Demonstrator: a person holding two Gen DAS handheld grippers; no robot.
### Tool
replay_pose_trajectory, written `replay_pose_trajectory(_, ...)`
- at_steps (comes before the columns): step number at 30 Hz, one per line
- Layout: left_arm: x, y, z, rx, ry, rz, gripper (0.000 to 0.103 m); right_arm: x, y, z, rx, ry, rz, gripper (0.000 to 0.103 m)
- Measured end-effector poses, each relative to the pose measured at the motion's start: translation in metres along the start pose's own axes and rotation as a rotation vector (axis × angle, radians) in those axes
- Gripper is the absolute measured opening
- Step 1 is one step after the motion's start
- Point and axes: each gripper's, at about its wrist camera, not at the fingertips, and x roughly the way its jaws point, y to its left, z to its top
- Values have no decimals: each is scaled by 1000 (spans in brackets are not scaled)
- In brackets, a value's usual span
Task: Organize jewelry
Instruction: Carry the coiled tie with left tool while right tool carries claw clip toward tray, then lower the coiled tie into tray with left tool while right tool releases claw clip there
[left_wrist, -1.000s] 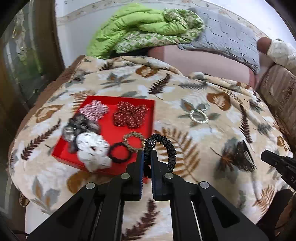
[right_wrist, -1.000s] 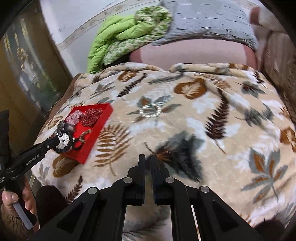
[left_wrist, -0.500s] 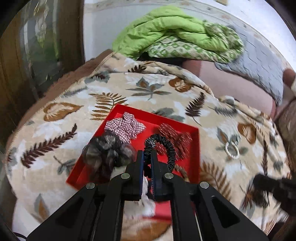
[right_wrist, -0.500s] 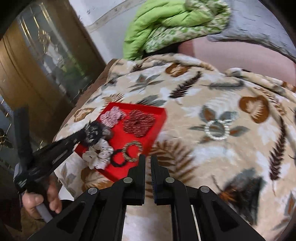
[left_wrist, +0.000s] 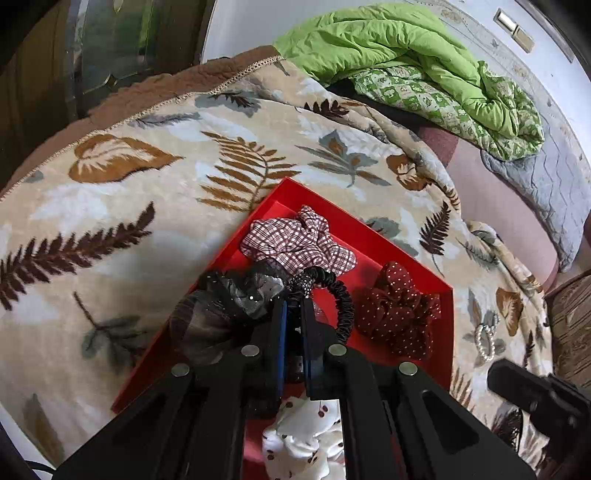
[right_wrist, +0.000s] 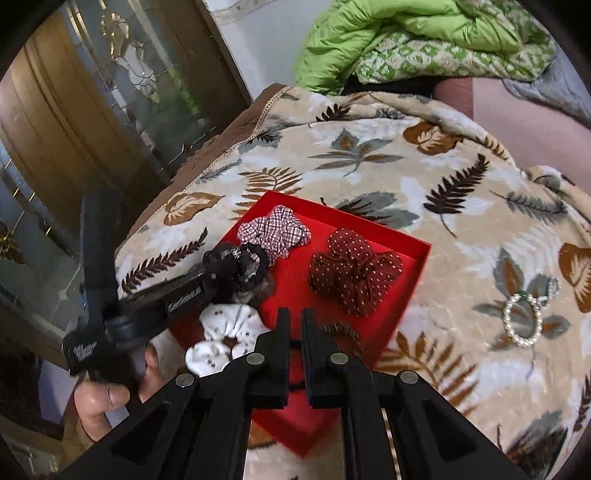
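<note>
Both grippers swung over the red tray (left_wrist: 402, 251); left jaws clamp black scrunchie (left_wrist: 341, 295), right together.

Matte black claw (right_wrist: 293, 321) — round silver screws.

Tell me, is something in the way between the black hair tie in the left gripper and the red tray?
Nothing visible blocks it. The left gripper holds the black hair tie right over the red tray, with bare red floor beneath it between the checked scrunchie and the dotted one.

Home, likely bedroom: leaf-print blanket (left_wrist: 155, 206), green quilt (left_wrist: 413, 55).
</note>
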Motion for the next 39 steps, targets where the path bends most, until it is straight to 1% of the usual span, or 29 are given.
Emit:
replay_pose_trajectory(3,-1,-6,-1,20,-9,-8,7,-16,-17,5,20,-3,-13,7)
replay_pose_trajectory(4,-2,-8,-2,30,-12,-8,7,-31,-28,1,13,-1,-43,8)
replay_pose_trajectory(5,-4,-10,-3,41,-11,-16,7,-47,-42,-6,6,-2,-93,21)
replay_pose_trajectory(6,-5,-13,-5,47,-7,-30,7,-66,-58,-19,5,-17,-161,54)
replay_pose_trajectory(7,-8,-16,-7,56,-1,-53,7,-80,-72,-32,15,-34,-221,73)
replay_pose_trajectory(8,-9,-19,-8,63,1,-69,7,-95,-89,-47,38,-55,-288,95)
replay_pose_trajectory(9,-11,-22,-9,73,1,-81,7,-109,-107,-63,73,-65,-351,97)
replay_pose_trajectory(10,-13,-25,-11,84,0,-88,7,-119,-129,-80,127,-36,-384,97)
replay_pose_trajectory(11,-14,-29,-13,97,0,-94,7,-125,-145,-92,178,-8,-383,95)
replay_pose_trajectory(12,-14,-33,-15,107,4,-101,7,-131,-164,-108,248,16,-382,90)
replay_pose_trajectory(13,-14,-37,-17,117,12,-110,7,-134,-175,-117,285,25,-393,88)
replay_pose_trajectory(17,-15,-47,-26,140,27,-137,7,-136,-198,-142,320,24,-476,84)
replay_pose_trajectory(18,-15,-50,-27,146,27,-141,7,-132,-204,-145,325,37,-486,77)
replay_pose_trajectory(19,-15,-53,-29,154,27,-146,7,-128,-211,-149,333,55,-482,72)
replay_pose_trajectory(21,-15,-57,-32,164,27,-146,7,-121,-220,-156,345,80,-468,56)
replay_pose_trajectory(23,-13,-63,-34,172,31,-148,7,-118,-227,-162,361,75,-453,50)
replay_pose_trajectory(25,-11,-65,-35,174,41,-159,7,-119,-230,-164,376,53,-429,49)
replay_pose_trajectory(26,-11,-67,-36,179,45,-167,7,-118,-231,-165,377,51,-425,46)
replay_pose_trajectory(28,-12,-70,-36,184,45,-186,7,-114,-230,-165,369,60,-415,25)
replay_pose_trajectory(29,-13,-70,-36,180,44,-199,7,-110,-231,-165,364,70,-409,7)
replay_pose_trajectory(31,-14,-68,-35,171,43,-227,7,-111,-227,-168,352,57,-409,6)
replay_pose_trajectory(35,-13,-64,-33,141,45,-252,7,-121,-223,-168,364,19,-382,5)
replay_pose_trajectory(39,-10,-65,-34,135,51,-257,7,-135,-217,-161,372,-29,-343,5)
